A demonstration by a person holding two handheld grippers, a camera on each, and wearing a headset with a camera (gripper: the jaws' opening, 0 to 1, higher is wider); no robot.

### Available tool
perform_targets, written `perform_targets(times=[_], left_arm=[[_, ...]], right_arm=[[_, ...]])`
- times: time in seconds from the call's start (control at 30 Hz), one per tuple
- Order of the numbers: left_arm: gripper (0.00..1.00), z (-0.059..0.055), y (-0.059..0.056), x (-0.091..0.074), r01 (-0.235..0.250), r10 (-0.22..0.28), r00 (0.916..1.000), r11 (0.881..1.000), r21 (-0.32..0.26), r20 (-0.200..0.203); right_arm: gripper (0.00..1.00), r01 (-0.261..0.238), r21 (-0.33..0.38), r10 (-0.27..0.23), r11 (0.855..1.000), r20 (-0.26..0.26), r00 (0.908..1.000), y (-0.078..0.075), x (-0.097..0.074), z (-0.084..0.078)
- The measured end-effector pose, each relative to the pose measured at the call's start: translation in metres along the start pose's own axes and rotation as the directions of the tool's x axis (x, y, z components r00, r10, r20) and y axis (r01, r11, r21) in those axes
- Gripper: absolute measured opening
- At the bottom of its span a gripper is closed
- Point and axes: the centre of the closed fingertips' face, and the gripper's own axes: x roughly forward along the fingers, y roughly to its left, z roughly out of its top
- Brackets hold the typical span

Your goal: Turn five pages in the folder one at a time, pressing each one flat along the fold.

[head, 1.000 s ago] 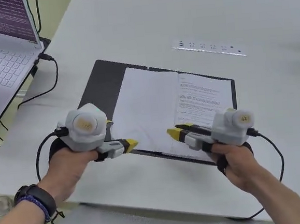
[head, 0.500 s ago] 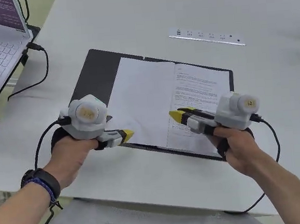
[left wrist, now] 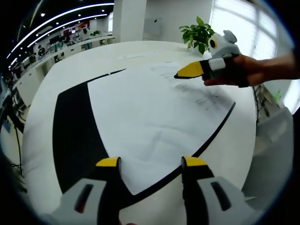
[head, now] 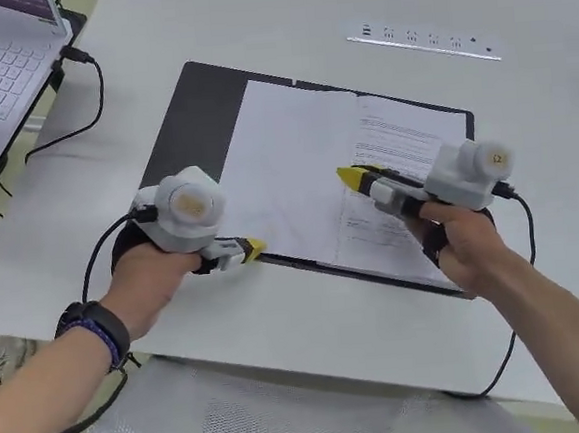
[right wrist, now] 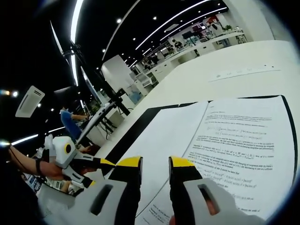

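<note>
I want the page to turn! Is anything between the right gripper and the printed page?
Nothing visible is. The right gripper hangs over the printed page, only bare paper ahead of its jaws. The left gripper sits aside at the folder's near edge.

The left hand (head: 149, 283) grips the pale grey, yellow-tipped left gripper (head: 251, 248) near the body, pointing to the right, its jaws spread wide apart. The right hand (head: 470, 247) holds the matching grey, yellow-tipped right gripper (head: 353, 178) farther forward, aimed leftward, its jaws only narrowly parted. Both forearms (head: 43, 396) are bare.
</note>
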Motion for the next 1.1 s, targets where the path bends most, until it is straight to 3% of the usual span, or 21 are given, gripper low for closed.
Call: perform_targets(times=[0.3, 0.67, 0.77, 1.1], left_arm=[[0.43, 0.001, 0.009, 0.002, -0.036, 0.036, 0.9993, 0.999, -0.005, 0.009], [0.39, 0.0, 0.014, 0.004, -0.078, 0.078, 0.9969, 0.997, 0.004, 0.016], [0.4, 0.0, 0.015, 0.005, -0.074, 0.074, 0.9969, 0.997, -0.023, 0.026], [0.43, 0.001, 0.013, 0.006, -0.06, 0.061, 0.9977, 0.997, -0.047, 0.03]], right_arm=[[0.12, -0.008, 0.014, 0.007, 1.0, 0.027, 0.9996, -0.012, 0.015, 0.006], [0.09, -0.005, 0.009, 0.004, 1.0, 0.041, 0.9991, -0.007, 0.023, 0.007], [0.09, 0.003, -0.003, -0.003, 1.0, 0.024, 0.9997, -0.01, 0.025, 0.003], [0.0, 0.013, 0.006, -0.013, 1.0, 0.049, 0.9987, -0.027, 0.03, 0.013]])
